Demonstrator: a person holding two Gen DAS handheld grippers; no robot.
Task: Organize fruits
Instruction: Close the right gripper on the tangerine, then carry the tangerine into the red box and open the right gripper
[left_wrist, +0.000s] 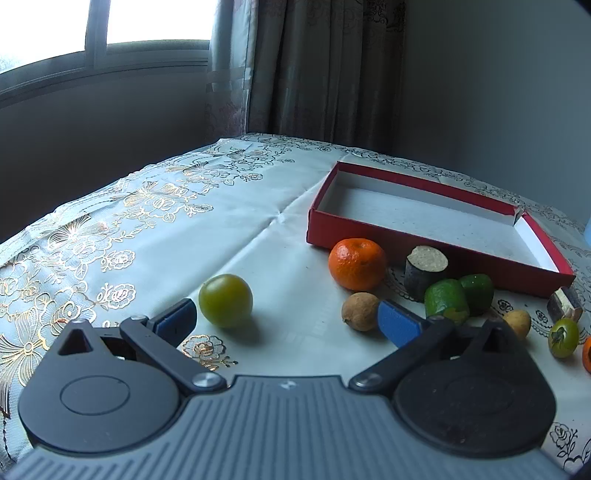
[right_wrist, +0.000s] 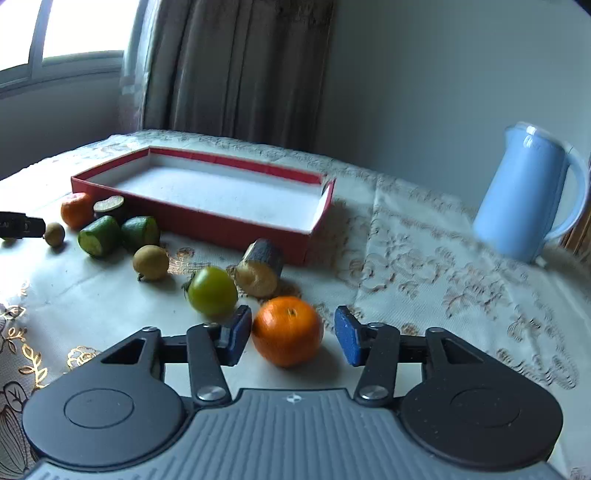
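The red box (right_wrist: 207, 218) lies empty beyond both grippers, awaiting fruit, so the right gripper (right_wrist: 293, 338) straddles 1 orange (right_wrist: 287, 330), its jaws not yet pinching, while the left gripper (left_wrist: 288, 321) gapes, holding nothing.

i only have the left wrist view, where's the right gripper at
Observer: The right gripper straddles an orange on the cloth, in front of the box.
Operator: is it gripping it
Observer: No. There is a gap between the orange and the right-hand pad, so the jaws are open.
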